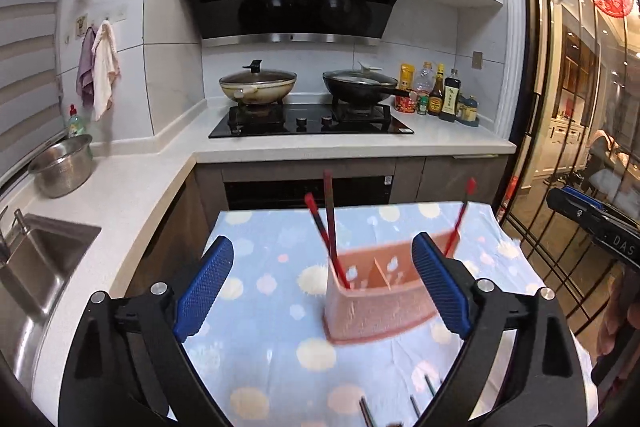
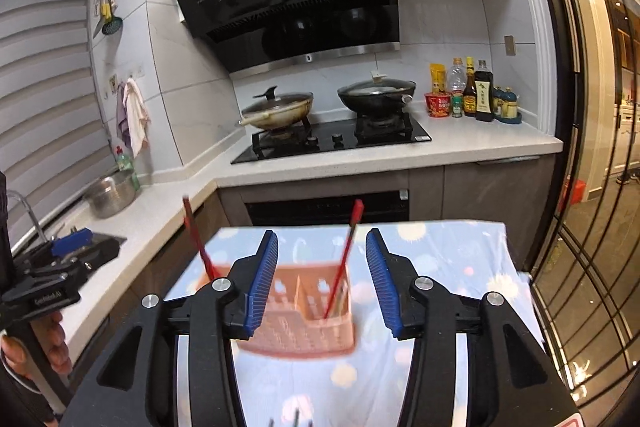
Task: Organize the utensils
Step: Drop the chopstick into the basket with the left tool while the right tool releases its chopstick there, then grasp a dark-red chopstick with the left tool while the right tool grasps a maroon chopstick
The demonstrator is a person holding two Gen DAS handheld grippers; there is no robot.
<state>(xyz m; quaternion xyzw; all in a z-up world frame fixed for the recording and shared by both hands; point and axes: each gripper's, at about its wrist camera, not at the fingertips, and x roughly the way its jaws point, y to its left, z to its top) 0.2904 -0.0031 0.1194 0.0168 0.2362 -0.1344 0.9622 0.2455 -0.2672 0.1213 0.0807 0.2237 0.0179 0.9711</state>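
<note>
A pink utensil holder [image 1: 376,303] with a divider stands on the blue dotted cloth [image 1: 260,311] of a small table. Two red-and-dark chopsticks [image 1: 330,219] lean in its left compartment, and one red chopstick [image 1: 460,223] leans in its right. My left gripper [image 1: 323,243] is open wide just short of the holder, with nothing between its pads. My right gripper [image 2: 323,235] is also open above the holder [image 2: 296,331]. The right-compartment chopstick [image 2: 346,259] rises between its fingers, untouched. Several dark utensils [image 1: 416,407] lie at the cloth's near edge.
An L-shaped counter wraps behind the table, with a sink [image 1: 40,259], a steel pot [image 1: 62,165], a hob with two lidded woks [image 1: 258,87] and sauce bottles [image 1: 440,95]. A glass door [image 1: 580,107] stands on the right. A hand [image 2: 40,339] holds the left gripper.
</note>
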